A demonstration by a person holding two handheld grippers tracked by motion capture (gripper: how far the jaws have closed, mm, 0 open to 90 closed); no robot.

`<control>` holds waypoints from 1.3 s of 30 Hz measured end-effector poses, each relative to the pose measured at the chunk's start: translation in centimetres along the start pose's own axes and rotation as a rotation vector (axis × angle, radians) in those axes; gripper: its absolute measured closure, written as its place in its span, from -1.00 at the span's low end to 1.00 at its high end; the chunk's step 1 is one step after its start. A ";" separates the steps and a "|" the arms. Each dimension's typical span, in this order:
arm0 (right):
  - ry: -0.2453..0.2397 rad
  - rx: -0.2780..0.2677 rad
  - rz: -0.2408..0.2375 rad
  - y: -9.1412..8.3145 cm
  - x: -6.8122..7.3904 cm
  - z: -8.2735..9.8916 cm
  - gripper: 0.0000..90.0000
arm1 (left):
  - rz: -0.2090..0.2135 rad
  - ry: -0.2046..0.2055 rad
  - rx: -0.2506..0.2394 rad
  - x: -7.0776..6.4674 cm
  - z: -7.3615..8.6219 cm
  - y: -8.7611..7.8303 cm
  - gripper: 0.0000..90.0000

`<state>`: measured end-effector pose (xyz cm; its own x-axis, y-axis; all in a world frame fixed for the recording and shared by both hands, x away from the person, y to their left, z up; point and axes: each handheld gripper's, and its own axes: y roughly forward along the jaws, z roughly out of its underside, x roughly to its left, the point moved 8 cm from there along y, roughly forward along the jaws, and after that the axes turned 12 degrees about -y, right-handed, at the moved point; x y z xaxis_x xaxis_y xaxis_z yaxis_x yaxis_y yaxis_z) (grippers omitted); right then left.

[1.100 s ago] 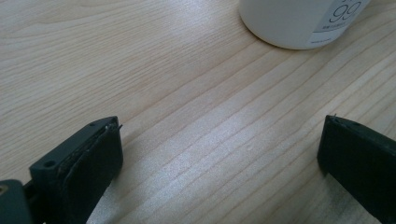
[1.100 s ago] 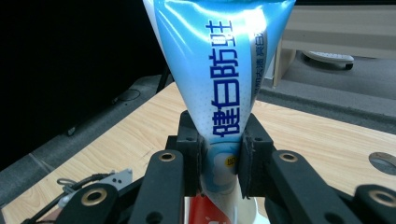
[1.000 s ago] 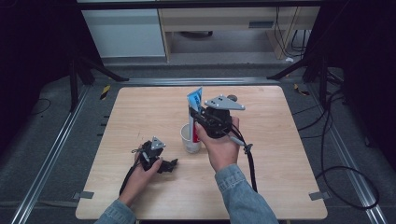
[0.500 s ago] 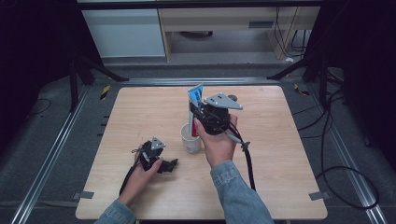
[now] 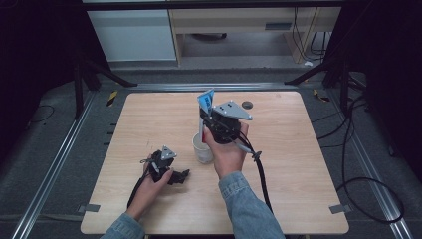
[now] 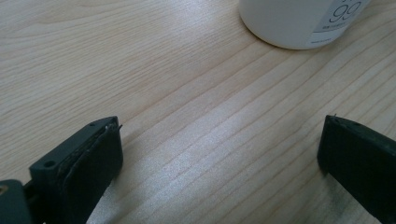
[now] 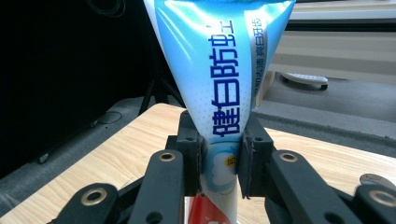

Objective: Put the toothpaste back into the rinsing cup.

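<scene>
Right claw [image 7: 219, 161]: jaws clamped on a blue-and-white toothpaste tube [image 7: 219, 74], pads pressing its lower body from both sides. The tube stands upright in the grip, its flat crimped end uppermost, blue characters running down its face; a red band shows just below the pads. In the high view the right claw [image 5: 206, 122] holds the tube [image 5: 205, 102] directly above a white cup [image 5: 203, 148], the tube's lower end at or in the cup's mouth; whether it touches the cup cannot be told.

Left claw [image 6: 219, 154]: jaws spread wide, nothing between them, bare wood under the gap. The cup's base [image 6: 299, 23] sits ahead of the jaws, well apart from them. In the high view the left claw [image 5: 166, 164] lies low on the bench, left of the cup and nearer the front edge, held in the person's left hand.

Bench [image 5: 298, 164]: light wood, square-cornered, cup near its centre. A small dark round disc [image 5: 247, 105] lies close to the far edge, right of the tube. Dark floor with metal rails on either side; pale cabinet and open shelf beyond the far edge; cables trailing at right.

Count: two claws, one tube, one cup, one disc.
</scene>
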<state>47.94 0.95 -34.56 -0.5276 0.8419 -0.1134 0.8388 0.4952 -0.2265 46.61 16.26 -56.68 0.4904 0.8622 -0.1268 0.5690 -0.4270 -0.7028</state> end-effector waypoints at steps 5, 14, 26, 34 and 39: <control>-0.001 0.001 0.017 0.6 -0.2 0.7 0.64 | 0.000 0.000 0.000 0.0 0.0 0.0 -1.00; 0.022 -0.008 0.029 1.3 -0.1 2.2 0.64 | -0.001 0.000 -0.002 0.0 0.0 0.0 -1.00; -0.003 0.001 0.057 2.0 0.2 3.8 0.63 | -0.001 0.000 -0.002 0.0 0.0 0.0 -1.00; -0.006 0.009 0.066 2.7 0.7 4.8 0.63 | 0.000 0.000 -0.003 0.0 0.0 0.0 -1.00; -0.015 0.007 0.086 2.9 1.0 5.4 0.63 | -0.001 0.000 -0.002 0.0 0.0 0.0 -1.00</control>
<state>49.10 2.04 -40.58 -0.4556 0.8779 -0.1475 0.8803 0.4196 -0.2216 46.62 16.26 -56.69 0.4903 0.8623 -0.1262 0.5708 -0.4272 -0.7012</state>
